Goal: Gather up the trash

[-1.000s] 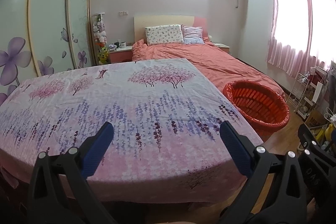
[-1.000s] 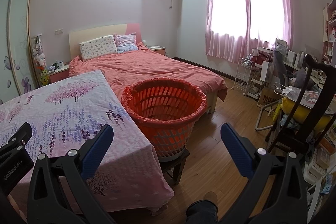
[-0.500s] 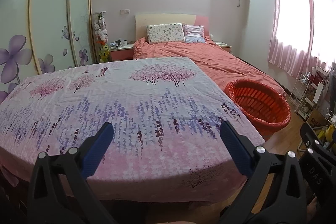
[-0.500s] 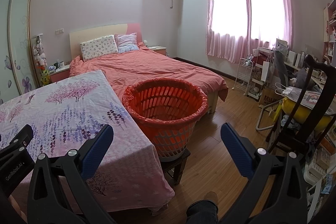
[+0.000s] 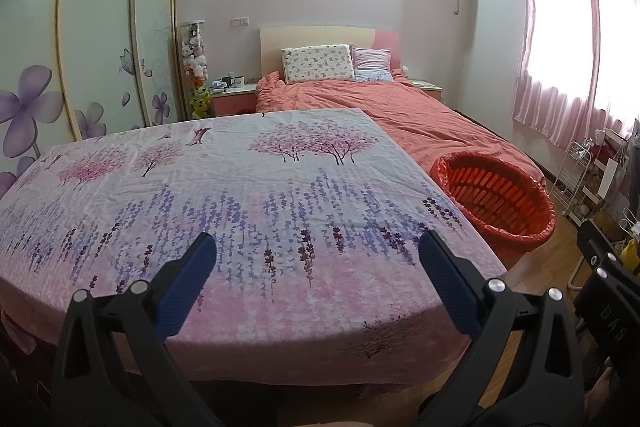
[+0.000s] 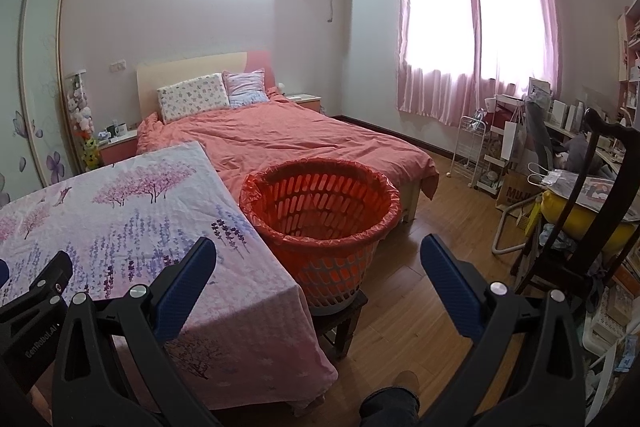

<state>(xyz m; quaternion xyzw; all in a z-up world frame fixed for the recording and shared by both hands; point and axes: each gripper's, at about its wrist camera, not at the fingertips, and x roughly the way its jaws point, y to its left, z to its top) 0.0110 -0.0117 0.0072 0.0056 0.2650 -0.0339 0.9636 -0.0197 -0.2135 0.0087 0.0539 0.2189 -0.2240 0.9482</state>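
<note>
An orange basket lined with an orange bag (image 6: pixel 320 203) stands on a low stool beside the table's right edge; it also shows in the left wrist view (image 5: pixel 496 199). My left gripper (image 5: pixel 318 279) is open and empty above the near edge of the table with the floral cloth (image 5: pixel 224 187). My right gripper (image 6: pixel 318 279) is open and empty, held in front of the basket and above the table's corner (image 6: pixel 120 211). I see no loose trash on the cloth in either view.
A bed with a coral cover (image 6: pixel 288 139) lies behind the table and basket. A wardrobe with flower doors (image 5: pixel 80 47) is on the left. A dark chair (image 6: pixel 580 227), a white rack (image 6: pixel 472 151) and desk clutter fill the right.
The left view has shifted slightly, so the table and basket sit a little lower and farther right. The right view is almost the same. Both grippers stay open.
</note>
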